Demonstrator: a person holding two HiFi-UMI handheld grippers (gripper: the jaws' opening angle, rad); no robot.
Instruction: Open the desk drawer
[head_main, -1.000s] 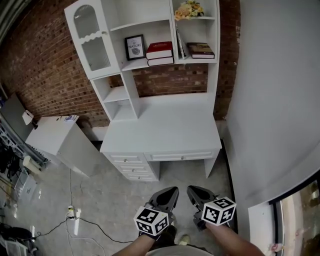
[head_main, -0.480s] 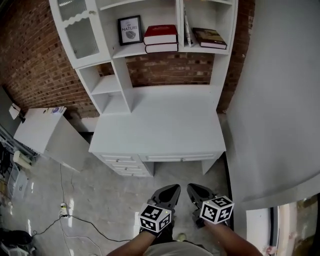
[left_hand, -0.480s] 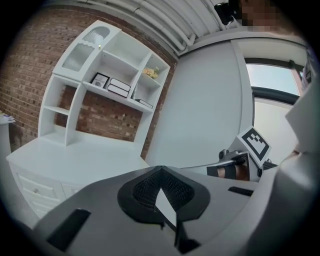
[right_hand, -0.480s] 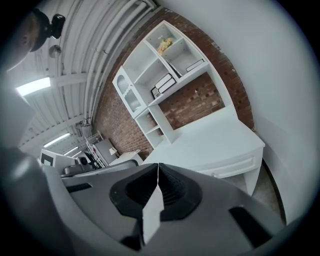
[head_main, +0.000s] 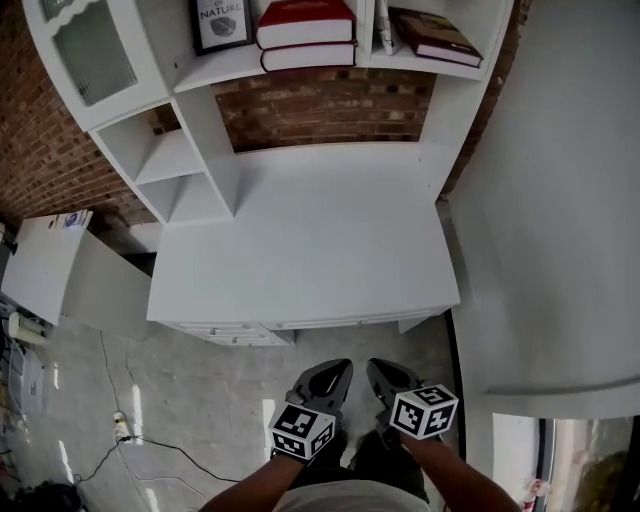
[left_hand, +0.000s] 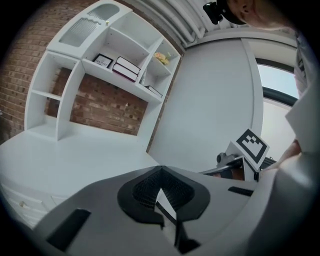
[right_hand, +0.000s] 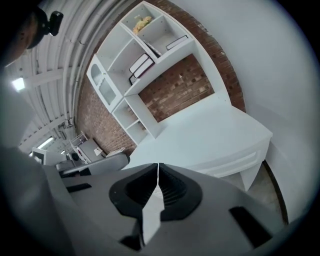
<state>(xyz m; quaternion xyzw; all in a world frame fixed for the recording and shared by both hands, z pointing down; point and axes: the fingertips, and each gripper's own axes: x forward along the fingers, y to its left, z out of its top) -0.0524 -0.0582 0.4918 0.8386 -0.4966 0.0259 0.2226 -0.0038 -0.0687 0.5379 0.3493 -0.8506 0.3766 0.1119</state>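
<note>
We hold both grippers low in front of us, above the floor (head_main: 200, 385) and short of the desk (head_main: 300, 250). The left gripper (head_main: 332, 372) has its jaws pressed together with nothing between them; in the left gripper view the two pads meet at a point. The right gripper (head_main: 384, 374) is closed too, with only a hairline slit between its jaws, and it holds nothing. The two sit side by side, near each other but apart, with their marker cubes toward us and their tips toward the desk.

The desk is white and its top is bare. The drawer (head_main: 350, 321) is the wide one under the front edge of the top, just right of a stack of smaller drawers (head_main: 225, 331). It is shut. From the head view we see only a thin strip of it; the right gripper view shows its front as a long panel below the top's edge. Neither gripper touches it, and open floor lies between.

A hutch (head_main: 185, 160) stands at the back of the desk, against a brick wall (head_main: 325, 105). On its shelf lie red books (head_main: 305, 28), stacked flat, with a framed picture (head_main: 220, 18) to their left. A low cabinet (head_main: 40, 270) stands left of the desk, and a cable (head_main: 160, 447) trails on the floor.
</note>
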